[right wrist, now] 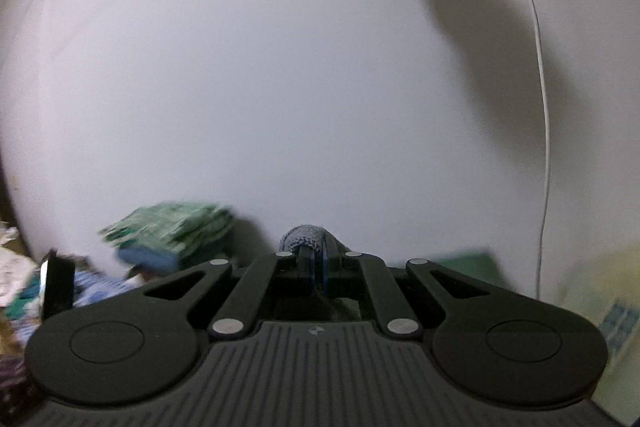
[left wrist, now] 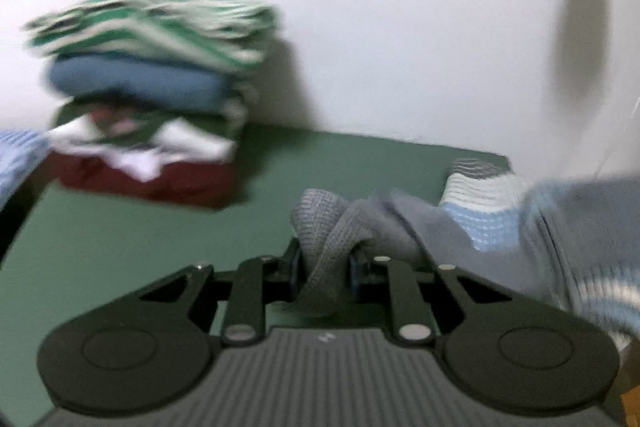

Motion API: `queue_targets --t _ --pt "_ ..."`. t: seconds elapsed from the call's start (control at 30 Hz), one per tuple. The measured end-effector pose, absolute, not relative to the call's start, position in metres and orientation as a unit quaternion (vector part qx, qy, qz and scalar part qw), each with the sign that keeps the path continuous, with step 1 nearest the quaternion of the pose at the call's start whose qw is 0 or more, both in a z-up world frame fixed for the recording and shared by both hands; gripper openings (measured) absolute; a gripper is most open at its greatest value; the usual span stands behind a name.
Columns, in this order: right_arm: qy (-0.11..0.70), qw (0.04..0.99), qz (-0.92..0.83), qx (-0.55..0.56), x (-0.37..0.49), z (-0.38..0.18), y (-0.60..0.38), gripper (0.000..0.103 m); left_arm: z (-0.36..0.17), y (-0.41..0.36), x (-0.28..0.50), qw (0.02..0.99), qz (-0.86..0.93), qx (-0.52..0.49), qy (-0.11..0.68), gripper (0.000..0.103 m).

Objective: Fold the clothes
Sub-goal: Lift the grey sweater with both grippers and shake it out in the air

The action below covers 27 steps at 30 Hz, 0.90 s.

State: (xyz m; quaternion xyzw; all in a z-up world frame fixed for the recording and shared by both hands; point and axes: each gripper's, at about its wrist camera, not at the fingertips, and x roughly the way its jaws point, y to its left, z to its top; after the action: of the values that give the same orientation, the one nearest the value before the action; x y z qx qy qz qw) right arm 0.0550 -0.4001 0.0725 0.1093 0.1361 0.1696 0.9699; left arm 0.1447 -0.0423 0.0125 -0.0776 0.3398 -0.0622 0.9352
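White wall [right wrist: 280, 87] filled most of both views, plain and matt, with a thin white cable [right wrist: 542, 107] hanging down it on the right. Below it lay the counter [left wrist: 120, 227], covered in a flat dark-green mat. At its far left stood a stack of folded clothes [left wrist: 148, 87]: a green-and-white striped piece on top, a soft blue one under it, then green, white and a dark-red layer at the base. That pile suggested several garments were already done. The piece in hand, a grey knit sweater [left wrist: 460, 227] with pale blue and white bands, lay bunched and unfolded at the right of the counter, so its folding seemed barely begun. The left tongs [left wrist: 324, 267] were narrowed onto a thick roll of its waffle-textured grey cloth. The right tongs [right wrist: 318, 269] were pinched tight on a small tuft of the same grey knit, raised against the wall.
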Motion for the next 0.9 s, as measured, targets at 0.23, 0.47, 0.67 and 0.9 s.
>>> queue_targets --t 0.23,0.47,0.67,0.9 --pt "0.192 0.962 0.166 0.105 0.003 0.058 -0.371 0.003 -0.018 -0.032 0.054 0.923 -0.112 0.017 0.368 0.025" --pt "0.173 0.966 0.129 0.142 -0.038 0.089 -0.35 0.003 -0.032 -0.033 -0.018 0.909 -0.199 0.103 0.352 0.045" --pt "0.165 0.968 0.099 0.161 -0.065 0.091 -0.322 0.003 -0.032 -0.035 -0.042 0.907 -0.241 0.18 0.296 0.068" --pt "0.118 0.961 0.08 0.236 -0.085 0.111 -0.312 0.003 -0.045 -0.085 -0.062 0.874 -0.33 0.289 0.212 0.082"
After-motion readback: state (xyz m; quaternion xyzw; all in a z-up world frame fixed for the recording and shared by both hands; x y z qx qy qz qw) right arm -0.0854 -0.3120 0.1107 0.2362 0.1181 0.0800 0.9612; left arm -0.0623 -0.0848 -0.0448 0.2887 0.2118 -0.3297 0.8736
